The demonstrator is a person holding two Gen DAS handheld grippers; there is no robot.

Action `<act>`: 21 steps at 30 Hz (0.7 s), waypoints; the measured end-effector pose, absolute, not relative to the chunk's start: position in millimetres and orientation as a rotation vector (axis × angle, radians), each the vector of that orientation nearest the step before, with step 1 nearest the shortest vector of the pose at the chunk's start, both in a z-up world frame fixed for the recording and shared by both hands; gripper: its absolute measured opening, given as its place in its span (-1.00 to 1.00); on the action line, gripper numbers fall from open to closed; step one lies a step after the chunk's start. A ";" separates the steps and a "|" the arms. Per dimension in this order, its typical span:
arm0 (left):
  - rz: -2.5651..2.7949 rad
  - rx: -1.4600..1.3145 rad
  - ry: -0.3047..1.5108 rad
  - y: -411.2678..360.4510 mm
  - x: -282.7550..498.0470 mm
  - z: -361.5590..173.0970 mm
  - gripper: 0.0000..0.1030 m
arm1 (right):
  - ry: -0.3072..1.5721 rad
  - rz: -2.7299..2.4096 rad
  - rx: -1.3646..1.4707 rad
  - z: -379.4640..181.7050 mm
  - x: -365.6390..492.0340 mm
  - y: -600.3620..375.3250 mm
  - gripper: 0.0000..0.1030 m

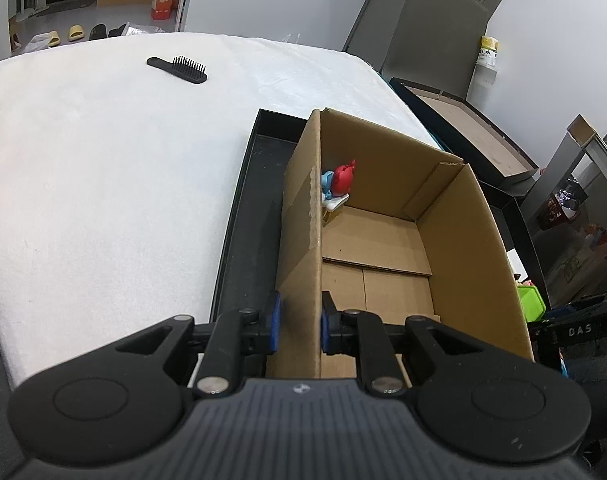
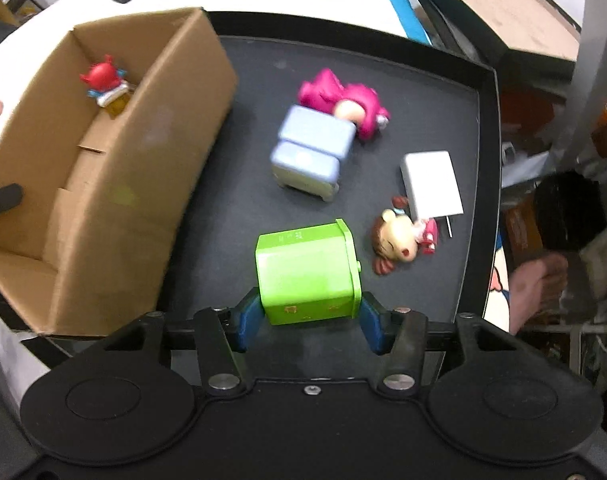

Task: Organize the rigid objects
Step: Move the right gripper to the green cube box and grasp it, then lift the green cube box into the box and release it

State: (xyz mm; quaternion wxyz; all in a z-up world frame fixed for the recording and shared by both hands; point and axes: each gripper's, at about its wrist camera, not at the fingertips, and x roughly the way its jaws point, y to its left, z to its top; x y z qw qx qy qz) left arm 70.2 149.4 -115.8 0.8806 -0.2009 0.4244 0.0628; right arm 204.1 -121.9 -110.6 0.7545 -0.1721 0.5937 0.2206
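The left tool (image 1: 297, 320) is clenched on the cardboard box (image 1: 303, 240) wall at 6 o'clock. The right tool (image 2: 309, 322) grips the green box (image 2: 307, 276) on the black tray (image 2: 487, 160), at 5 o'clock from the carton.

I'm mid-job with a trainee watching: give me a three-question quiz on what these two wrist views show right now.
1. True or false: the left hand-held gripper is clamped on a wall of the cardboard box.
2. Which thing sits between the fingers of the right hand-held gripper? A) white charger B) green plastic box C) pink figurine
3. Fill in: the only item already inside the cardboard box is a ____ figurine.

Key:
1. True; its pads pinch the near wall.
2. B; it lies on the black tray.
3. Red; it sits in the far corner.
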 end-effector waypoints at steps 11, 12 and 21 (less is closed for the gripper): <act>0.124 -0.410 0.877 149.7 70.1 -116.2 -0.66 | 1.259 0.488 -0.381 -78.1 195.2 -115.1 -0.04; 0.122 -0.410 0.876 149.6 69.8 -116.2 -0.66 | 1.251 0.489 -0.382 -73.8 194.9 -114.3 -0.04; 0.101 -0.437 0.874 157.2 69.6 -118.3 -0.64 | 1.233 0.466 -0.434 -50.0 197.3 -101.2 -0.04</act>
